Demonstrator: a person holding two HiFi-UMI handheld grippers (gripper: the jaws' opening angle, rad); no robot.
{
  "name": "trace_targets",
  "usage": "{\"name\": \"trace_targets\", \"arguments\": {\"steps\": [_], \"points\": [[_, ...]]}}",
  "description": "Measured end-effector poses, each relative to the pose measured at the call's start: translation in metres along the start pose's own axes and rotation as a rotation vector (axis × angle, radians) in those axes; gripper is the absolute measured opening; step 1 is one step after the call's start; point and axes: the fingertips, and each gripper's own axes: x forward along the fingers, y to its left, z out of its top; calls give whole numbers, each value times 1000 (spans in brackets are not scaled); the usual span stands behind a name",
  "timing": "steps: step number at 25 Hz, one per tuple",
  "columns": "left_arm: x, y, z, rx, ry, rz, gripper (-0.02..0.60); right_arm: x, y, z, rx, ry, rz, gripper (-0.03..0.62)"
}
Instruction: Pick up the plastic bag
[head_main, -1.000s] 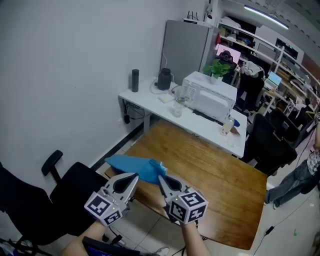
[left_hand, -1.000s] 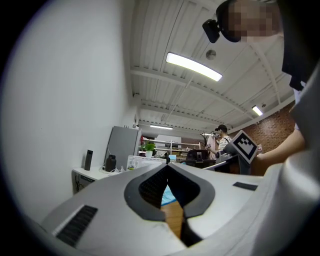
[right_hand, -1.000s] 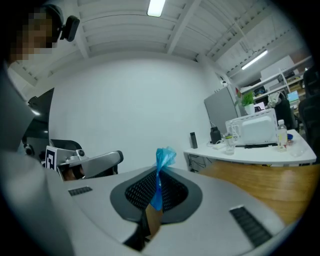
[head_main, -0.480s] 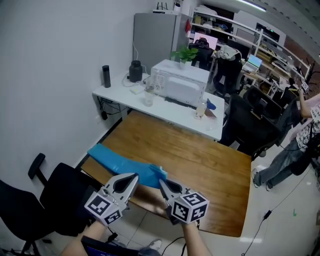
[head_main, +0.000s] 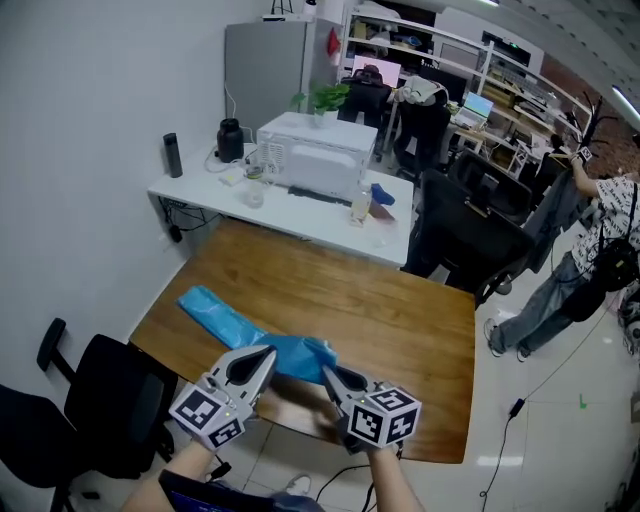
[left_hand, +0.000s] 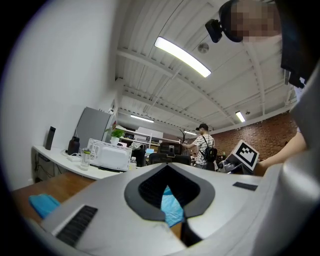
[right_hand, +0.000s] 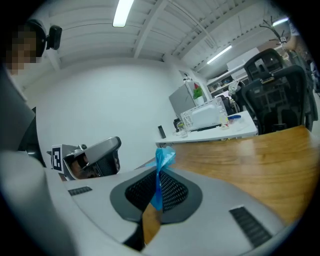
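Nearest the viewer, the right gripper (head_main: 330, 374) has its fingers clamped on a thin fold at the near end of the blue plastic bag (head_main: 225, 318), which stands up as a narrow strip between the pads (right_hand: 172, 192) in the right gripper view. Just beside it, the left gripper (head_main: 266, 354) has its fingers drawn together to a narrow slit; blue film shows through the slit, and whether it is pinched cannot be told. The rest of the bag lies flat and limp across the near left corner of the wooden bench (head_main: 390, 310), its contents not discernible. A black chair (head_main: 115, 400) stands at the bench's left. Beyond, a white bench (head_main: 290, 218) carries a white microwave (head_main: 315, 155), a dark kettle (head_main: 230, 140) and a dark bottle (head_main: 172, 155). Black office chairs (head_main: 470, 225) and a person (head_main: 590, 260) occupy the right.
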Motion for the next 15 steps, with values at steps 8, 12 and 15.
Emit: {"name": "trace_targets", "arguments": {"steps": [8, 12, 15], "points": [[38, -38, -23, -5, 39, -64, 3, -43, -63, -27, 47, 34, -112, 1], [52, -53, -32, 1, 53, -89, 3, -56, -84, -40, 46, 51, -145, 2], [59, -59, -37, 6, 69, -101, 3, -61, -91, -45, 51, 55, -154, 2]]}}
